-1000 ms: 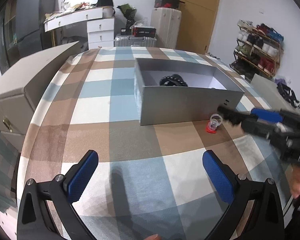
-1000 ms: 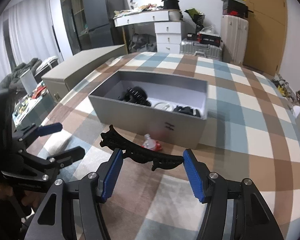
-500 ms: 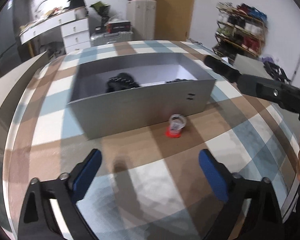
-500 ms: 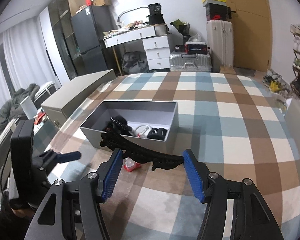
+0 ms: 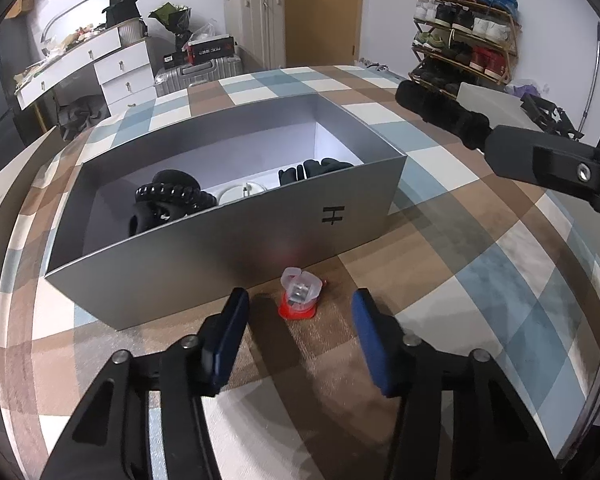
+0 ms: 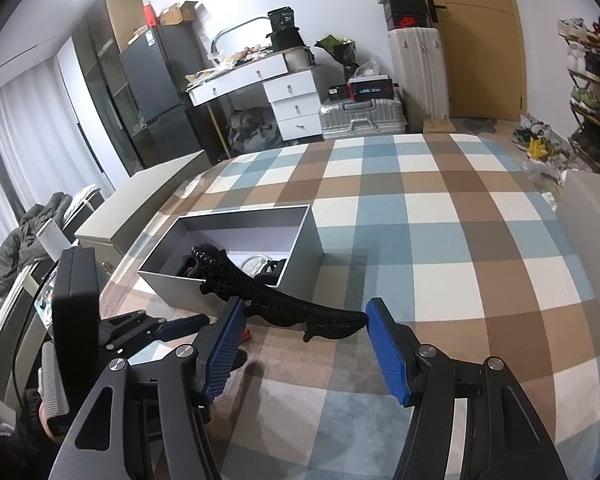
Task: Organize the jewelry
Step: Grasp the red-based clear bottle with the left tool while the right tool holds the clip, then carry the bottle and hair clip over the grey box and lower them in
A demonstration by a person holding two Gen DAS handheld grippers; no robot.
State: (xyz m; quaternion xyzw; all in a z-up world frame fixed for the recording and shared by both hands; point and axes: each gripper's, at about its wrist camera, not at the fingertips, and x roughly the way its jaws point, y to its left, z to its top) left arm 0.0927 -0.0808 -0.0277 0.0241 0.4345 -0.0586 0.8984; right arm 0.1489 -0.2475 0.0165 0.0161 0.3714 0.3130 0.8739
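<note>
Hair clip (image 6: 284,304) in right-view jaws; left view's small clear case (image 5: 300,294) unclamped

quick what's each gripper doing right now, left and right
Left gripper: open, jaws just been closing, either side of the small clear and red box, pads not touching it.
Right gripper: shut on the black hair clip.
</note>
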